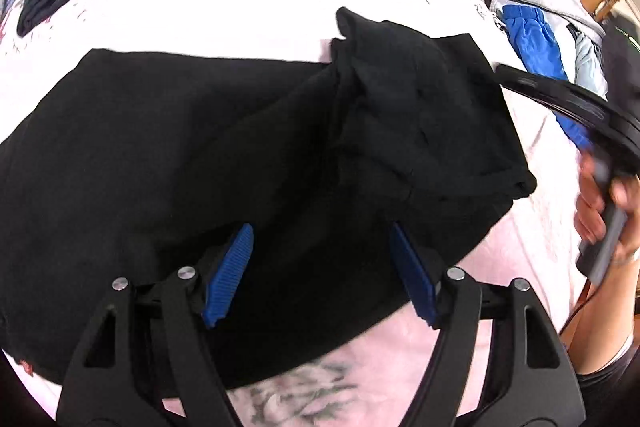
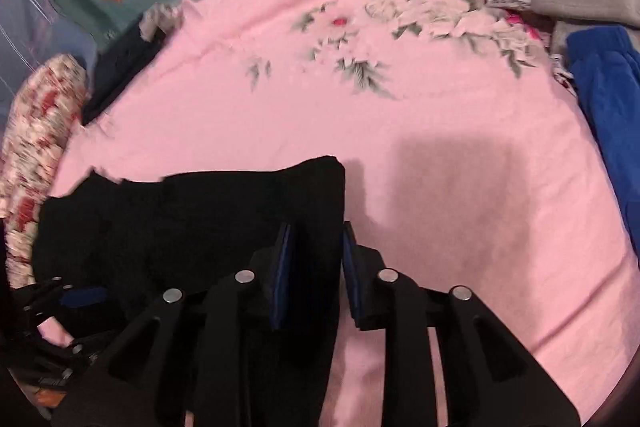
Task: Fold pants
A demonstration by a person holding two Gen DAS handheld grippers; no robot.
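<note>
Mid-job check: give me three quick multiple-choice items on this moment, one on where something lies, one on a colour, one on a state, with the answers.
1. Where does the blue garment lie relative to the black pants?
A. Under the pants
B. Apart from them, at the right side of the bedspread
C. Folded on top of them

2. What colour is the floral bedspread under the pants?
A. Pink
B. Yellow
C. Brown

3. How does the left gripper stand?
A. Shut with its fingers together
B. Out of view
C. Open, fingers spread over the pants

Answers:
1. B: both views show the blue garment in the clothes pile at the right edge, bare bedspread between it and the pants.
2. A: the right wrist view shows pink cloth with a flower print.
3. C: the left wrist view shows a wide gap between the blue pads, with no fabric pinched.
</note>
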